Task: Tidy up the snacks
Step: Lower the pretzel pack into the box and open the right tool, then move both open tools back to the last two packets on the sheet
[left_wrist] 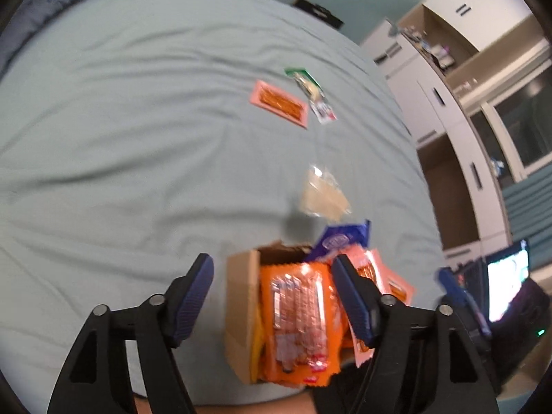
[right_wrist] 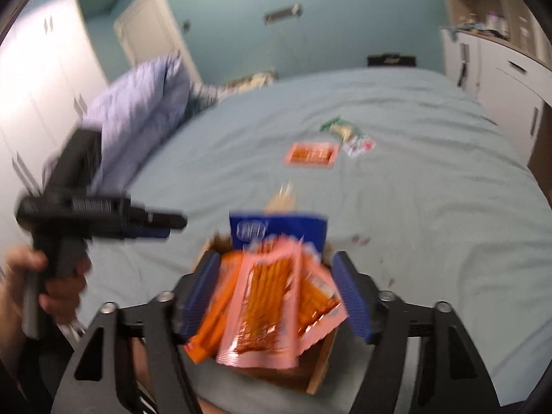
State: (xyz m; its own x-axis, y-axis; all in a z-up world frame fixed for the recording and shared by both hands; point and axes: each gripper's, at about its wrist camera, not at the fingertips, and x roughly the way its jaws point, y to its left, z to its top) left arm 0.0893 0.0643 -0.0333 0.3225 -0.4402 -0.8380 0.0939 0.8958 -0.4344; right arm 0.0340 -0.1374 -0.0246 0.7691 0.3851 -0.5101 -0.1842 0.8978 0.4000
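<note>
At the near edge of the bed point(left_wrist: 138, 110), a cardboard box point(left_wrist: 239, 310) is crammed with orange, pink and blue snack packets. Both the left gripper point(left_wrist: 272, 296) and right gripper point(right_wrist: 276, 293) are spread wide, empty. Farther off, a pink pretzel packet point(left_wrist: 278, 102) and a green-ended packet point(left_wrist: 310, 94) are seen lying flat.

A cardboard box point(right_wrist: 321, 376) sits at the near edge of a bed point(right_wrist: 414, 207), packed with snack packets point(right_wrist: 262, 310) that stand up out of it. Just behind the box lies one clear packet point(left_wrist: 322, 195). Farther back on the bed lie two more packets side by side (a flat one point(right_wrist: 311, 154) on the left, a long one point(right_wrist: 346, 134) touching its right corner). Cabinets point(right_wrist: 500, 65) stand right of the bed.
</note>
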